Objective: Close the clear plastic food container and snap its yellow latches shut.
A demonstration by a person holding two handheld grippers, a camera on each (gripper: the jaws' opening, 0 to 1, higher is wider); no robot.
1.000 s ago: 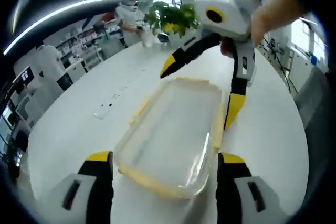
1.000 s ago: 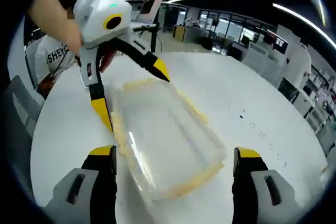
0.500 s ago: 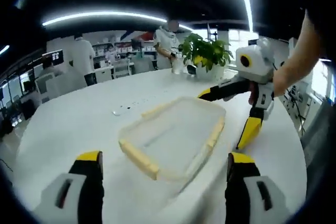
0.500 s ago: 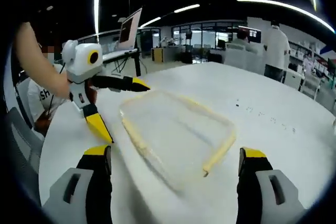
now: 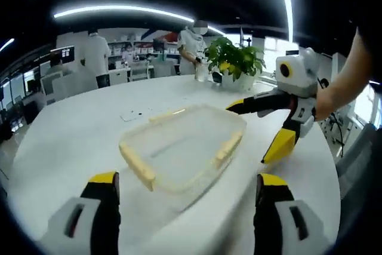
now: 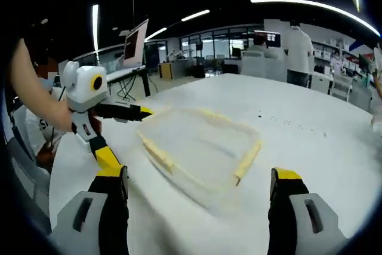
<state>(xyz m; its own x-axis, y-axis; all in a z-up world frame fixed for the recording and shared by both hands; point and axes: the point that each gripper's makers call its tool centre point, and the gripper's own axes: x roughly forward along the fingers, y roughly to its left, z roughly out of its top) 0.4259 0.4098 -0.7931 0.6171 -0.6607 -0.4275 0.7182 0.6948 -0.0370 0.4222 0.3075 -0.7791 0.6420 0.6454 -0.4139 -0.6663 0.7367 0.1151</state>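
Observation:
The clear plastic food container [image 5: 182,141] lies flat on the white round table [image 5: 71,129], with yellow latches [image 5: 136,166] along its sides; whether they are snapped down is blurred. My left gripper [image 5: 186,178] hangs open just short of its near end, holding nothing. The right gripper [image 5: 256,126], in a person's hand, stands open beside the container's right side. In the right gripper view the container [image 6: 200,140] lies ahead of my open right gripper [image 6: 197,173], a yellow latch [image 6: 246,160] on its near corner. The left gripper [image 6: 125,134] is open at its left side.
A potted plant [image 5: 234,58] stands at the table's far edge, with people standing behind it. A screen on a stand [image 6: 136,41] rises beyond the table. A seated person [image 6: 42,126] and a grey chair [image 6: 21,177] are close to the table's left edge.
Both cameras have dropped from a steep, close look down on the container to a lower, flatter view from farther back. Both grippers stay open. The container has not moved.

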